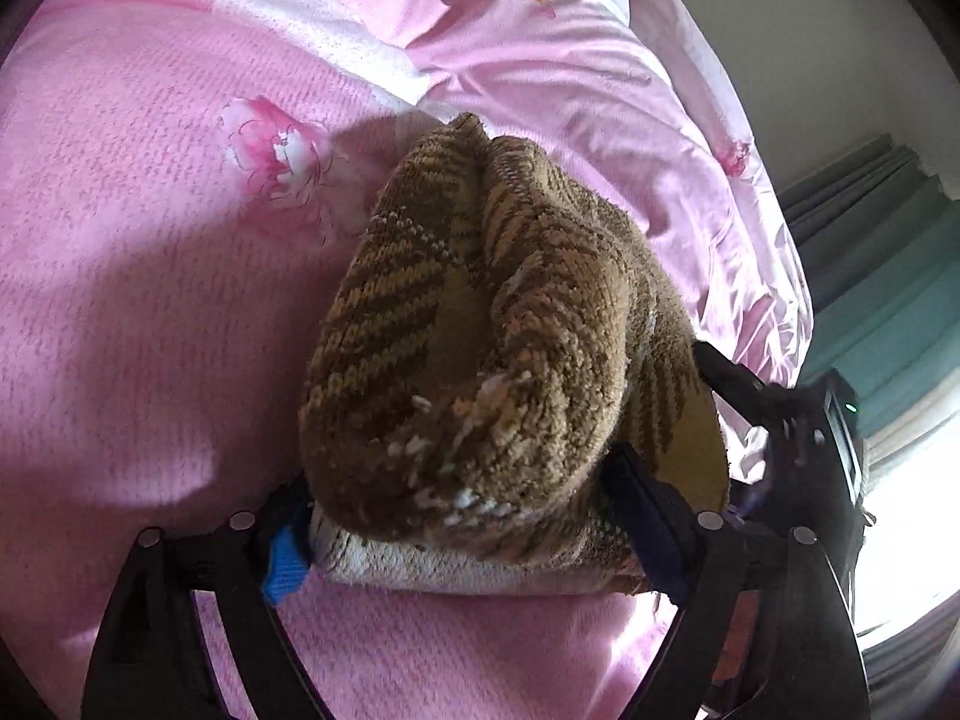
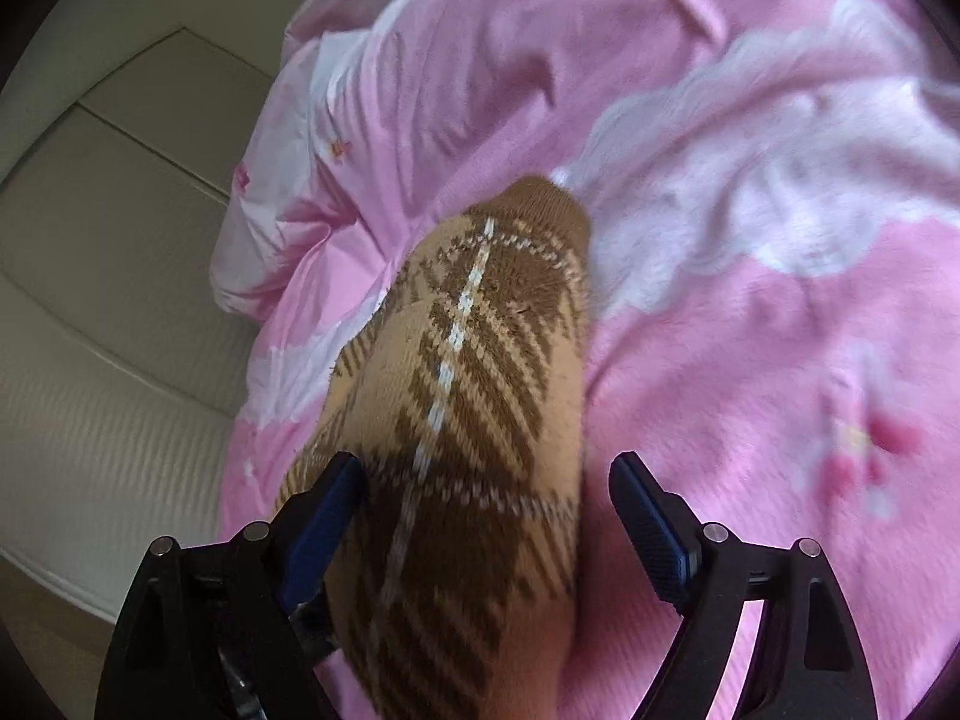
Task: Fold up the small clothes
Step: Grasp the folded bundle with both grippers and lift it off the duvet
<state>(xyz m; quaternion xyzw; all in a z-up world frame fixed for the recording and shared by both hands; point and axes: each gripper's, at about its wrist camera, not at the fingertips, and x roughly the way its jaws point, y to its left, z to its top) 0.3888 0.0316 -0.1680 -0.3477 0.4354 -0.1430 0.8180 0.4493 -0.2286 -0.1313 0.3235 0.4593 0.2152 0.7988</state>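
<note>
Your left gripper (image 1: 462, 534) has its fingers spread wide around the bunched brown plaid knit garment (image 1: 480, 324) on the pink bed sheet (image 1: 138, 276). Your right gripper's (image 2: 486, 516) fingers stand released, the right one clear of the knit.

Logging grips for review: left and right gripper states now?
Left gripper: wide around the folded brown sock; grip unclear.
Right gripper: open, same sock between its fingers.

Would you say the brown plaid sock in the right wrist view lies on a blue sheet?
No, the sock lies on a pink floral sheet.
</note>
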